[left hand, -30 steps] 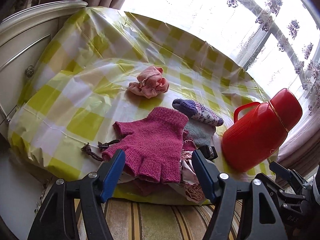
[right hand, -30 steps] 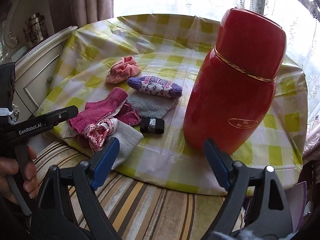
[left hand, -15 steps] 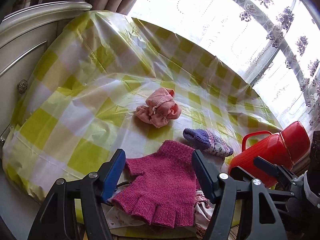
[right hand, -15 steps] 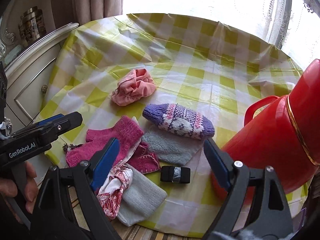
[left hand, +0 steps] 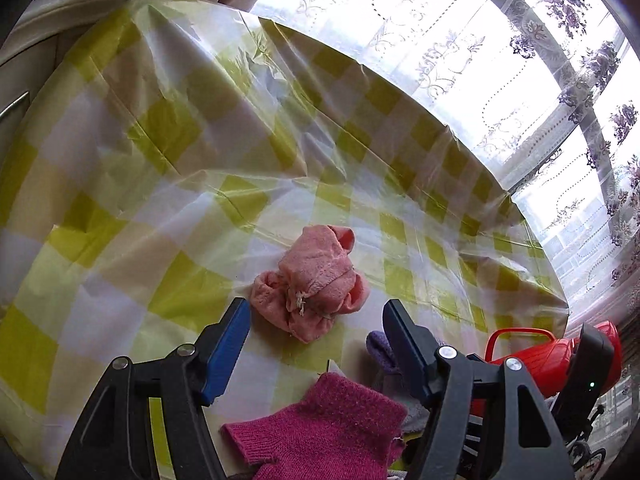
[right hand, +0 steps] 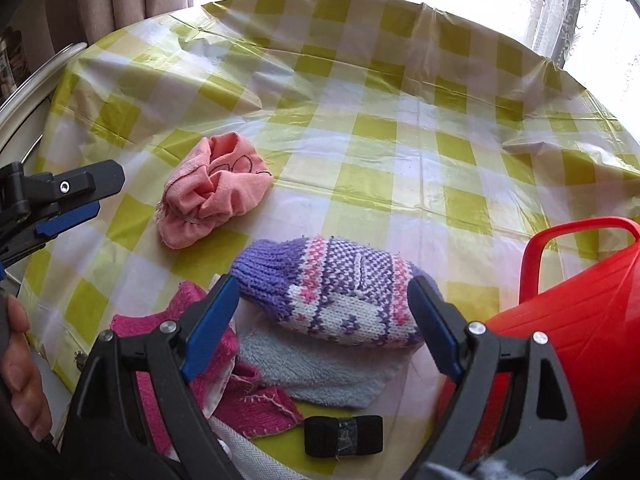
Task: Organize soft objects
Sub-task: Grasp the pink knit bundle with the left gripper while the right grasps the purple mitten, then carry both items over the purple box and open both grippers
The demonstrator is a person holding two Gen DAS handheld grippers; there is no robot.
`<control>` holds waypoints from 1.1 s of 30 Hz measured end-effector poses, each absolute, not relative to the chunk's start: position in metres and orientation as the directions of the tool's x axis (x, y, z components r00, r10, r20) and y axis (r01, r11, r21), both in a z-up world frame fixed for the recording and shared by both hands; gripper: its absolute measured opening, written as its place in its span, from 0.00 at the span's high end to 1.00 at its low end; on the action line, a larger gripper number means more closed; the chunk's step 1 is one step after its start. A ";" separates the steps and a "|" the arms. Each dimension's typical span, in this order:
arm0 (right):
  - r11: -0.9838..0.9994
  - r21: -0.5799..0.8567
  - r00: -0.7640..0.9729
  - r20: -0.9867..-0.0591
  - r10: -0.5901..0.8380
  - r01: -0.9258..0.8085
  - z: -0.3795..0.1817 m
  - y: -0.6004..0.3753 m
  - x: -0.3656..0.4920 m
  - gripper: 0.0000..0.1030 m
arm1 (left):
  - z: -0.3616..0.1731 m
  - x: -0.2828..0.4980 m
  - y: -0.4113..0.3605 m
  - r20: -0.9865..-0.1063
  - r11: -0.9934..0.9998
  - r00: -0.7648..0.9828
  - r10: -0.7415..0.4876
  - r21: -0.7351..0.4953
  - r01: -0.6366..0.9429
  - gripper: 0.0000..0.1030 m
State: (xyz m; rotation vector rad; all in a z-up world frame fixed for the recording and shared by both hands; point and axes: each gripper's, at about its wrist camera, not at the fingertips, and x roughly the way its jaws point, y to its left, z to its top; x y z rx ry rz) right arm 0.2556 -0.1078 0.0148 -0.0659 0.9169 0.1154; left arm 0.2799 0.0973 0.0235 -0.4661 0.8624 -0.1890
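Both hands look to be in the approach step, nothing yet picked up. The left gripper (left hand: 316, 316) stands moderately wide and empty, lined up on the crumpled pink cloth (left hand: 314, 290) lying at 12 o'clock just beyond its fingertips on the checked tablecloth (left hand: 168, 168). The right gripper (right hand: 324, 300) stands wide and empty, its fingers flanking the purple patterned knit mitten (right hand: 332, 292), which rests on a pale blue cloth (right hand: 316, 376); a red thermos (right hand: 580, 320) sits at 3 o'clock. Next, each likely needs to drop and close, the right keeping clear of the thermos.
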 end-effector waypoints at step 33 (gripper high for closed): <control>0.985 0.094 0.705 -0.688 0.171 -0.146 0.038 -0.123 0.250 0.86 | -0.008 0.315 0.078 -0.731 0.940 0.629 -0.266 -0.340 0.002 0.74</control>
